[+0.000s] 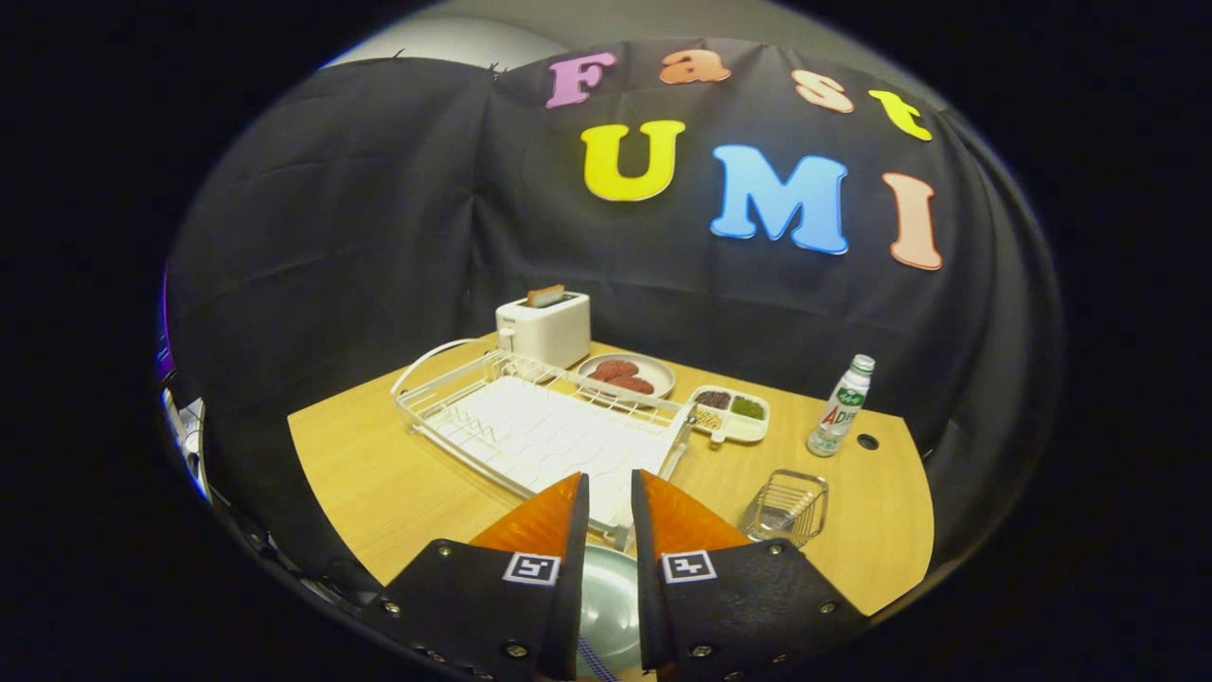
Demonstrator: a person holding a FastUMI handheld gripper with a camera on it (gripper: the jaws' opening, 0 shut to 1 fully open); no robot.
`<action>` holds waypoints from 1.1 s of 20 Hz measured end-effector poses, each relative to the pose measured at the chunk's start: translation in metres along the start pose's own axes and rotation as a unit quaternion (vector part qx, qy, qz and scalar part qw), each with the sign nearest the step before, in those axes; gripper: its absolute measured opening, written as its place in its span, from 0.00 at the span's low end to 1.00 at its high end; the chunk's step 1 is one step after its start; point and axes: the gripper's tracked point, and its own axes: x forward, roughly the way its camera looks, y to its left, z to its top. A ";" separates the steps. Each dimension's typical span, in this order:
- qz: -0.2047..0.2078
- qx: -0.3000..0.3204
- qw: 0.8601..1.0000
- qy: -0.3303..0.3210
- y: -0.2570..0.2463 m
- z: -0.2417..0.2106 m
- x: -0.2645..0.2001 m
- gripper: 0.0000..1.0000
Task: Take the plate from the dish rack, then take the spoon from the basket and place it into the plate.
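The plate [611,606] sits low between my fingers, close under the gripper [609,493], pale green. I judge the narrowly parted fingers pinch its rim, though contact is hidden. The wire basket [784,507] lies just ahead to the right of the fingers, beside the emptied dish rack [530,426]; I cannot make out the spoon inside.
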 end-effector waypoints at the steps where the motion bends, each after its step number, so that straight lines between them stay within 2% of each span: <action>1: -0.023 0.008 1.000 -0.019 -0.015 0.013 -0.009 0.25; 7: -0.137 0.051 0.985 -0.092 -0.106 0.060 -0.068 0.25; 12: -0.201 0.063 0.970 -0.119 -0.157 0.076 -0.113 0.25; 13: -0.204 0.065 0.967 -0.142 -0.160 0.087 -0.121 0.28; 14: -0.194 0.066 0.963 -0.176 -0.159 0.097 -0.126 0.50; 16: -0.193 0.077 0.961 -0.182 -0.167 0.092 -0.125 0.95; 18: -0.203 0.082 0.961 -0.169 -0.175 0.072 -0.128 0.96; 22: -0.206 0.080 0.962 -0.162 -0.180 0.061 -0.126 0.95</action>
